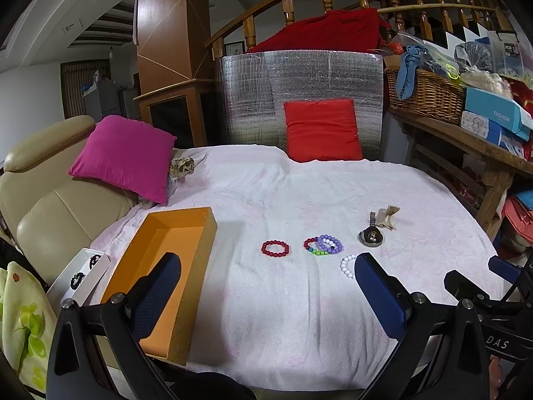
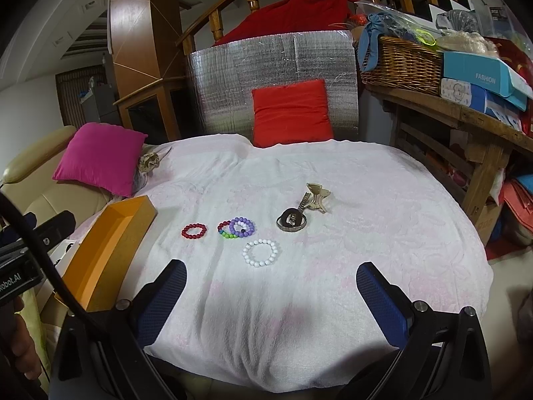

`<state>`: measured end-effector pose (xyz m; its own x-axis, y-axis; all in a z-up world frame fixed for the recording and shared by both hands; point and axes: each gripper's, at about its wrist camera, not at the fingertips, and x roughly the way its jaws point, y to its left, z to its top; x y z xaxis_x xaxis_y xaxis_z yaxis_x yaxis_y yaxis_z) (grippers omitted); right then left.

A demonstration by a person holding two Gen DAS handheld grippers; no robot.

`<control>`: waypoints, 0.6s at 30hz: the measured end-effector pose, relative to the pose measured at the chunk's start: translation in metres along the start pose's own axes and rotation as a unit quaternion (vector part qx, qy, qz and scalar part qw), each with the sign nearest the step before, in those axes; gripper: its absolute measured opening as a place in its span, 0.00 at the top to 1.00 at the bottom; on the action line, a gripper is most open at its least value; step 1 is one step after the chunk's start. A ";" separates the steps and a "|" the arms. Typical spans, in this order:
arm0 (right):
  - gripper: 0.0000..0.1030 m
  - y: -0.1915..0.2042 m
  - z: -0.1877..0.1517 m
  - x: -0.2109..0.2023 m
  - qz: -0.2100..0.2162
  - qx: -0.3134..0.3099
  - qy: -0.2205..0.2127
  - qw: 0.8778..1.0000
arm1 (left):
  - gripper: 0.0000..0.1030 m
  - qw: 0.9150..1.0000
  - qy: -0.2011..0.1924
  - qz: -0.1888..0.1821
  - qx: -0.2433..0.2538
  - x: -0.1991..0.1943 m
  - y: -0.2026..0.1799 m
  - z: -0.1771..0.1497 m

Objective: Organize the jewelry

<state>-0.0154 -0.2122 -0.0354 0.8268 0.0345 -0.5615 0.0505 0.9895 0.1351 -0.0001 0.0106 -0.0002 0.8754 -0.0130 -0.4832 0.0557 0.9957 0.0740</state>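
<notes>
On the white cloth (image 1: 299,300) lie a red bead bracelet (image 1: 275,248) (image 2: 194,230), a purple bracelet (image 1: 329,244) (image 2: 244,226) overlapping a multicoloured one (image 2: 227,231), a white bead bracelet (image 2: 260,252) (image 1: 346,266), a wristwatch (image 1: 370,235) (image 2: 292,221) and a beige hair clip (image 1: 388,216) (image 2: 318,197). An empty orange box (image 1: 166,266) (image 2: 113,243) stands at the left. My left gripper (image 1: 266,296) is open and empty near the front edge, its left finger over the box. My right gripper (image 2: 271,300) is open and empty, short of the white bracelet.
A white box (image 1: 80,275) with dark items sits left of the orange box. A magenta pillow (image 1: 123,156) and a red pillow (image 1: 321,130) lie at the back. A wooden bench (image 2: 466,116) with a basket and boxes stands at the right.
</notes>
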 end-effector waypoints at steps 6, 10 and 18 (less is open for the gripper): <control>0.00 -0.001 -0.001 0.001 0.001 0.001 0.001 1.000 | 0.00 1.000 0.003 0.001 0.000 0.000 0.002 -0.001; 0.00 -0.002 -0.002 0.003 0.000 0.001 0.003 1.000 | 0.00 1.000 0.006 0.002 0.000 0.005 0.002 0.000; 0.00 -0.006 -0.001 0.008 -0.001 0.009 0.009 1.000 | 0.00 1.000 0.013 0.003 -0.001 0.011 0.002 0.000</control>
<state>-0.0095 -0.2178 -0.0412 0.8159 0.0355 -0.5771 0.0627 0.9868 0.1493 0.0098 0.0124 -0.0059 0.8625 -0.0046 -0.5060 0.0490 0.9960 0.0745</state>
